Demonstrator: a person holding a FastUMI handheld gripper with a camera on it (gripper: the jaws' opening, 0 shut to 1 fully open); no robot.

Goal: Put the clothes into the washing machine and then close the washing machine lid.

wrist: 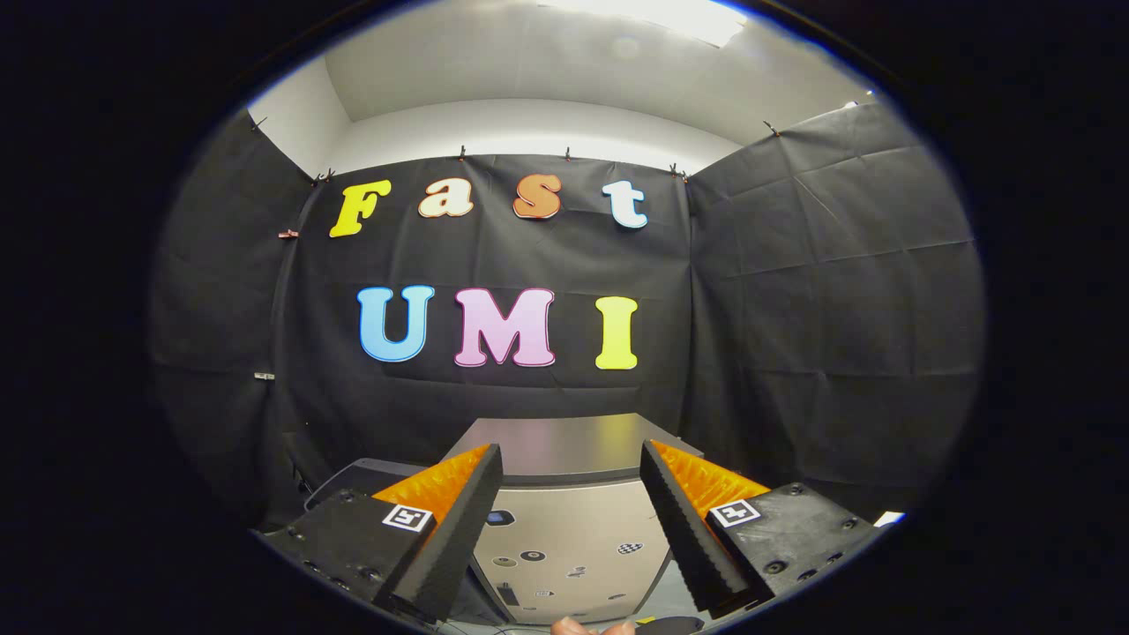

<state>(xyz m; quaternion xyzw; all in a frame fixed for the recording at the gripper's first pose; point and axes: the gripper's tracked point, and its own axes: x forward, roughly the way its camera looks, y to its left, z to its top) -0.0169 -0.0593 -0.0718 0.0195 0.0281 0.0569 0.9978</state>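
Black cloth walls back the washing machine (564, 520), lid down; hand-held gripper (571, 467) gapes empty. Clothes, likely soft, suit a bunched-fold pinch.

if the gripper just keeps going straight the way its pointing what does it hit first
Probably the washing machine: its grey top and pale front sit beyond the open gripper, with nothing between the fingers. Depth is unclear; aimed higher, it would pass over the lid to the black cloth wall.
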